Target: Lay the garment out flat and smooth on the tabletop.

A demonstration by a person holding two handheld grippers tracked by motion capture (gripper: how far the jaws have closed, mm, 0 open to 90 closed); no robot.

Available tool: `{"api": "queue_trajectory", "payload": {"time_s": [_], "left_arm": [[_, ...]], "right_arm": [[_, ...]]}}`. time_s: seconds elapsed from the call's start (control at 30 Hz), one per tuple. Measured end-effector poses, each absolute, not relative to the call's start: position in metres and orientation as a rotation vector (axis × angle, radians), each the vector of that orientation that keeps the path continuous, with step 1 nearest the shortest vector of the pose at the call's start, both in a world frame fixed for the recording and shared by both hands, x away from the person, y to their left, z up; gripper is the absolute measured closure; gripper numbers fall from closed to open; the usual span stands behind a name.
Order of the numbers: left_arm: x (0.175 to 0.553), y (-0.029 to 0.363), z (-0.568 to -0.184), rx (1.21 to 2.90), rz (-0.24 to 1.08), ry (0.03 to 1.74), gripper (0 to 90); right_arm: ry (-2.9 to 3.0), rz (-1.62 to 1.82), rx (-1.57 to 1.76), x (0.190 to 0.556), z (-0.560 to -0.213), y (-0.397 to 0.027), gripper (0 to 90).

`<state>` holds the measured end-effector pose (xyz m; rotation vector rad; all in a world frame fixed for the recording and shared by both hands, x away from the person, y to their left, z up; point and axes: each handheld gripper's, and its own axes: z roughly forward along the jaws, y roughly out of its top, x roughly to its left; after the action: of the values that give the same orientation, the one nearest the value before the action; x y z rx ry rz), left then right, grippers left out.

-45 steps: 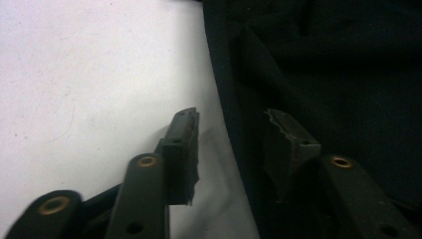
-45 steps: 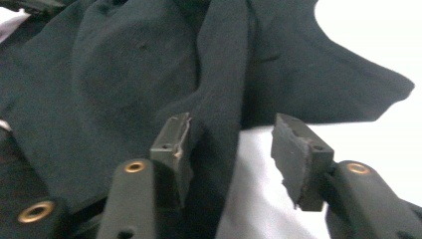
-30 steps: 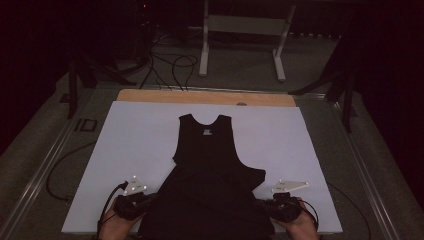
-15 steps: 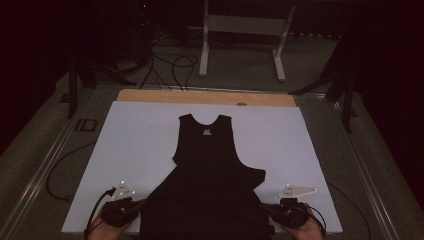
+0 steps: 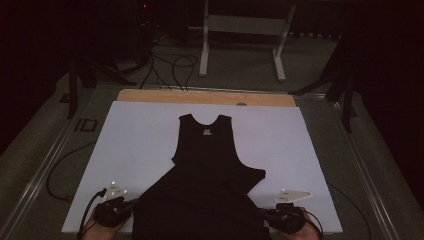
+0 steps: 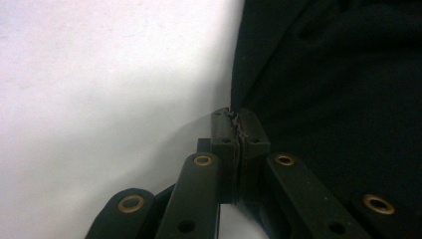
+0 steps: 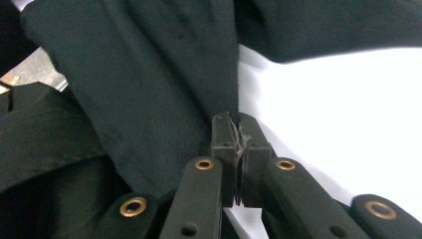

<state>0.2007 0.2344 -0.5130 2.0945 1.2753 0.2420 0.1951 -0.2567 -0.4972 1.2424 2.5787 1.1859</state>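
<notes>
A black sleeveless top (image 5: 206, 165) lies on the white sheet (image 5: 130, 140), neck away from me, its lower part bunched and spread at the near edge. My left gripper (image 5: 134, 203) holds its near left corner. In the left gripper view the gripper (image 6: 235, 115) is shut, with the edge of the black top (image 6: 328, 99) pinched at the tips. At the near right corner is my right gripper (image 5: 265, 213). In the right gripper view it (image 7: 236, 119) is shut on a fold of the top (image 7: 164, 79), which rises from the tips.
The sheet covers a table with a bare wooden strip (image 5: 205, 96) along the far edge. Cables (image 5: 170, 65) and a white frame's legs (image 5: 240, 45) stand on the floor beyond. A cable (image 5: 57, 175) loops off the sheet's left side.
Both hands have drawn back toward the near edge, the left one also outward to the left. The top's lower part is spread wider between them.
</notes>
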Motion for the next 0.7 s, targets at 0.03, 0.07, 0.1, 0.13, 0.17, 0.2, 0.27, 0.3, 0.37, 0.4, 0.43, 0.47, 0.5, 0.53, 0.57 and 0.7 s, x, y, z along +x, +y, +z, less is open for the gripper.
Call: {"api": "queue_trajectory", "payload": {"time_s": [0.03,0.07,0.1,0.13,0.17,0.2,0.27,0.3,0.37,0.4,0.43,0.47,0.5,0.53,0.57,0.7], "left_arm": [[0.2,0.234,-0.513,2.097,0.232,1.268,88.1],[0.198,0.234,-0.513,2.101,0.211,1.256,88.1],[0.198,0.234,-0.513,2.101,0.211,1.256,88.1],[0.194,0.233,-0.513,2.109,0.193,1.241,88.1],[0.192,0.232,-0.513,2.116,0.181,1.23,88.1],[0.189,0.232,-0.513,2.12,0.169,1.217,88.0],[0.184,0.231,-0.513,2.127,0.146,1.199,88.0],[0.181,0.23,-0.513,2.131,0.136,1.188,88.0],[0.177,0.23,-0.513,2.134,0.122,1.178,87.9],[0.175,0.23,-0.513,2.134,0.122,1.178,87.8],[0.174,0.231,-0.513,2.138,0.12,1.179,87.8],[0.172,0.231,-0.512,2.145,0.12,1.179,87.8],[0.17,0.232,-0.512,2.14,0.118,1.185,87.8],[0.169,0.233,-0.512,2.139,0.115,1.188,88.0],[0.167,0.234,-0.512,2.142,0.111,1.189,88.0],[0.16,0.237,-0.512,2.135,0.095,1.195,88.1]], "right_arm": [[2.567,1.182,1.265,0.195,-0.497,-0.261,88.1],[2.56,1.176,1.272,0.195,-0.497,-0.264,88.1],[2.56,1.176,1.272,0.195,-0.497,-0.264,88.1],[2.545,1.165,1.291,0.194,-0.497,-0.268,88.1],[2.532,1.159,1.314,0.193,-0.497,-0.274,88.1],[2.522,1.154,1.326,0.192,-0.497,-0.277,88.2],[2.506,1.141,1.362,0.191,-0.498,-0.284,88.2],[2.5,1.141,1.376,0.19,-0.498,-0.287,88.2],[2.492,1.137,1.399,0.189,-0.499,-0.292,88.1],[2.49,1.135,1.406,0.188,-0.5,-0.294,88.1],[2.488,1.134,1.41,0.187,-0.5,-0.295,88.1],[2.487,1.135,1.416,0.187,-0.5,-0.295,88.1],[2.491,1.13,1.417,0.186,-0.5,-0.296,88.1],[2.492,1.132,1.419,0.185,-0.5,-0.295,88.1],[2.497,1.133,1.413,0.185,-0.5,-0.295,88.0],[2.532,1.127,1.402,0.184,-0.502,-0.292,87.9]]}}
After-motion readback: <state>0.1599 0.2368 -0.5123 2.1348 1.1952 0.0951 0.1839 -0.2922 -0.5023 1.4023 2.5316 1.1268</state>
